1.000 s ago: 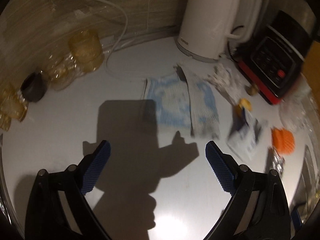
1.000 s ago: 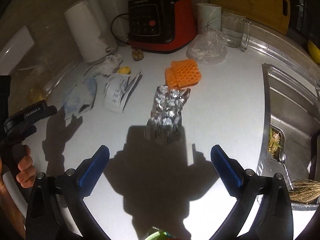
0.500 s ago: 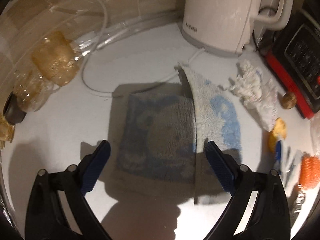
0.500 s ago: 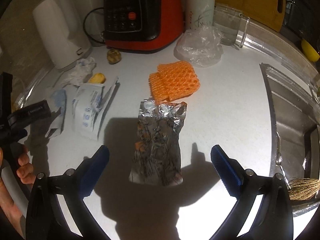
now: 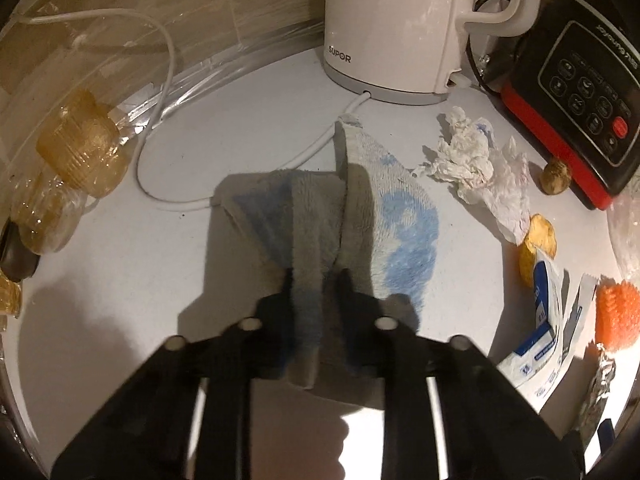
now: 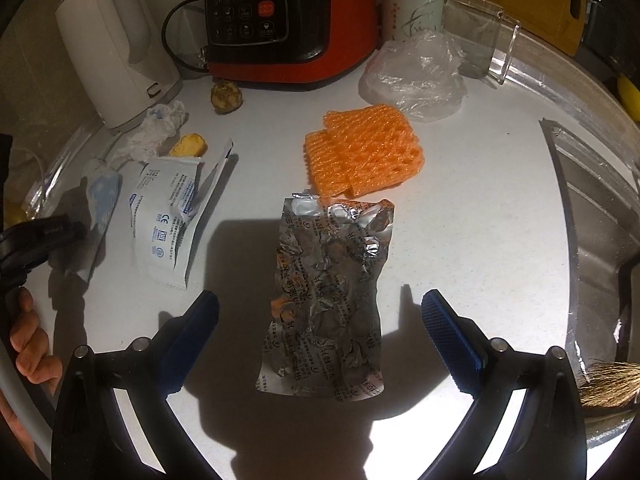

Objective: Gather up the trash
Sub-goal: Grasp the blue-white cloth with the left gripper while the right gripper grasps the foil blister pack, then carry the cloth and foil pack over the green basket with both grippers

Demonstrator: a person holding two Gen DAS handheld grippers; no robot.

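Note:
A blue and white cloth [image 5: 392, 224] lies bunched on the white counter in front of the kettle. My left gripper [image 5: 314, 284] is closing, and its pads pinch a raised fold of that cloth. In the right wrist view a crumpled silver foil wrapper [image 6: 332, 280] lies flat on the counter. My right gripper [image 6: 320, 304] hovers over its near half with the jaws wide and closing slightly; the wrapper is between the pads, which do not touch it. Other trash lies about: a crumpled tissue [image 5: 468, 156], a white and blue packet [image 6: 168, 216], an orange foam net [image 6: 360, 148].
A white kettle [image 5: 400, 20] with its cord [image 5: 160, 80] and a red and black appliance [image 6: 280, 20] stand at the back. Amber jars [image 5: 80, 140] sit on the left. A clear plastic bag [image 6: 416, 72], cup and glass stand behind the net. The sink [image 6: 600, 220] is on the right.
My left gripper came down onto the cloth and closed on a fold, bunching it up. My right gripper sank closer over the foil wrapper, its jaws slightly narrower.

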